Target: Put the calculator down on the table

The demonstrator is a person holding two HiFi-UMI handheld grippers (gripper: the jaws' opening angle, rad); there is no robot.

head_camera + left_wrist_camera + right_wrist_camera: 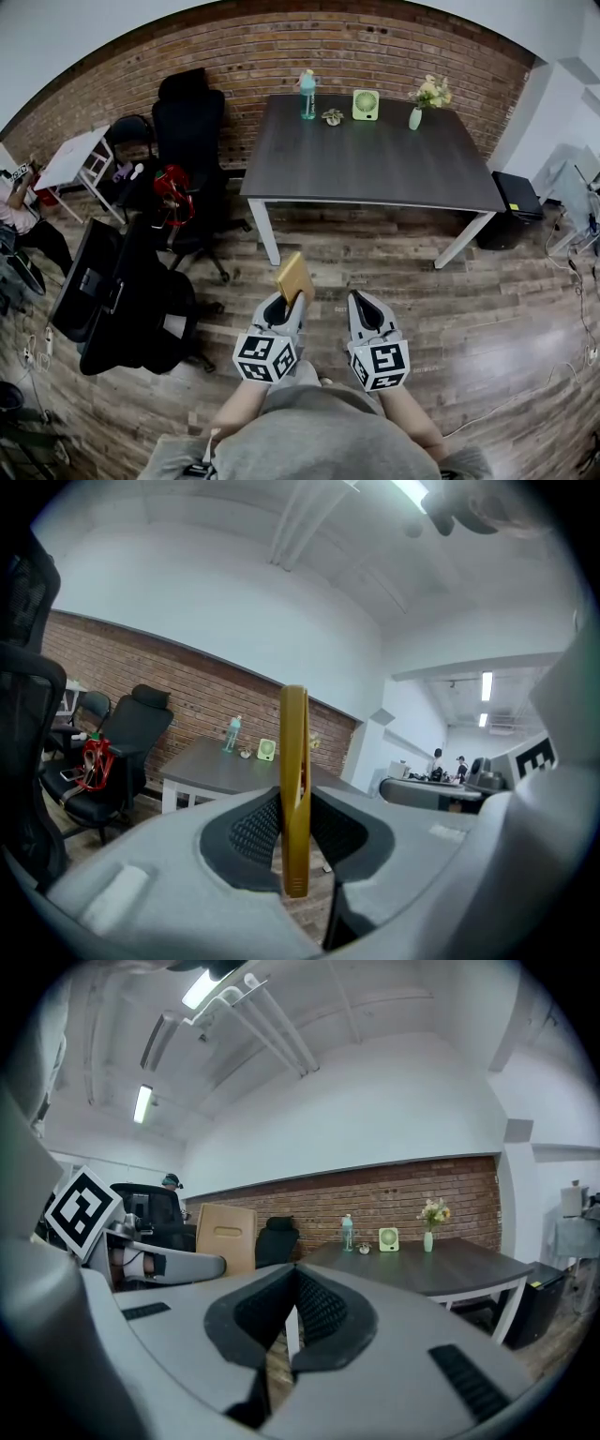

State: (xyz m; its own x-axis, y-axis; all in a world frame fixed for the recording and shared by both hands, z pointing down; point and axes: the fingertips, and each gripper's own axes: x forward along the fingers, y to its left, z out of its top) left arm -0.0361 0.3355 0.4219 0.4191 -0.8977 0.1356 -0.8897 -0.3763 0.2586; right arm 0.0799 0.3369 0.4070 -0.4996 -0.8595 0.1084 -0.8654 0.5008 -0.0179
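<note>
A flat tan-yellow calculator [294, 276] stands on edge between the jaws of my left gripper [290, 302], which is shut on it. In the left gripper view the calculator [293, 761] shows edge-on, upright, clamped between the dark ribbed pads [253, 832]. My right gripper [362, 300] is held beside the left one, shut and holding nothing; its tips meet [292, 1277]. Both hang over the wooden floor, well short of the dark table [375, 164]. From the right gripper view the calculator [226, 1236] shows at the left.
On the table's far edge stand a teal bottle [307, 95], a small green fan [366, 105], a vase of flowers [418, 111] and a small object [332, 116]. A black office chair [188, 131], a seated person [131, 159] and dark furniture [103, 291] are at the left.
</note>
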